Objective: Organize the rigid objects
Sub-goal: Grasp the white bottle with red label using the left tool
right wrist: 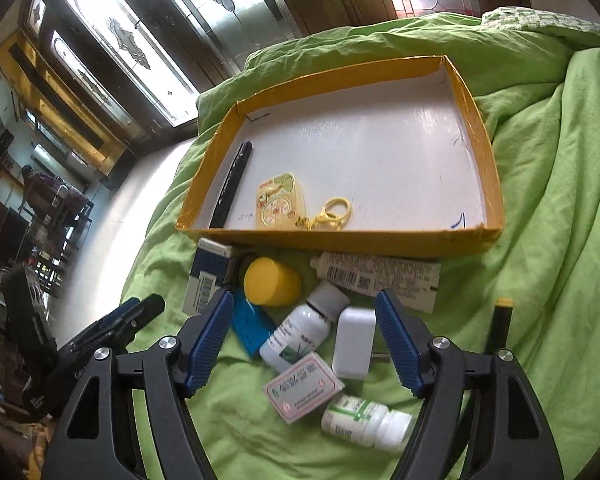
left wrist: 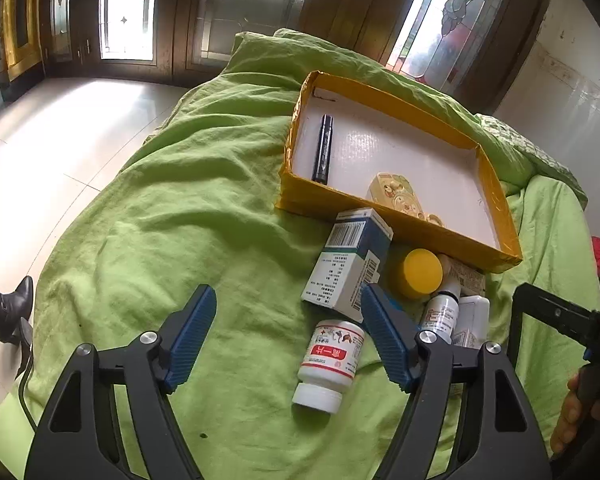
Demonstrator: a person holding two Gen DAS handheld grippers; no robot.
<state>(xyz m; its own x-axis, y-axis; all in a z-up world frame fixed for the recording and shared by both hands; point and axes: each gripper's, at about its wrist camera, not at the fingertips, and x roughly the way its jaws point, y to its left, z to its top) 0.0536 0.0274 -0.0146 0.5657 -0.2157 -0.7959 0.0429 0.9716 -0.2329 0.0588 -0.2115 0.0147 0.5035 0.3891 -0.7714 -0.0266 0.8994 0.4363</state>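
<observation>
A yellow cardboard tray (left wrist: 396,216) (right wrist: 340,240) with a white floor lies on the green bedsheet. In it are a black pen (left wrist: 323,148) (right wrist: 232,184) and a yellow keychain card (left wrist: 396,194) (right wrist: 276,200). In front of the tray lies a cluster: a blue-white medicine box (left wrist: 350,260), a yellow-capped jar (left wrist: 420,272) (right wrist: 272,280), a red-labelled white bottle (left wrist: 328,360), a grey-capped bottle (right wrist: 300,332), a white container (right wrist: 354,340), a pink-white box (right wrist: 304,386) and a green-labelled bottle (right wrist: 364,420). My left gripper (left wrist: 287,296) and right gripper (right wrist: 304,298) hover open above the cluster, holding nothing.
A printed tube (right wrist: 380,276) lies against the tray's near wall, a blue flat item (right wrist: 252,324) beside the jar, and a dark stick with a yellow tip (right wrist: 500,324) to the right. The bed edge drops to a tiled floor (left wrist: 60,140) on the left, where a black boot (left wrist: 12,308) stands.
</observation>
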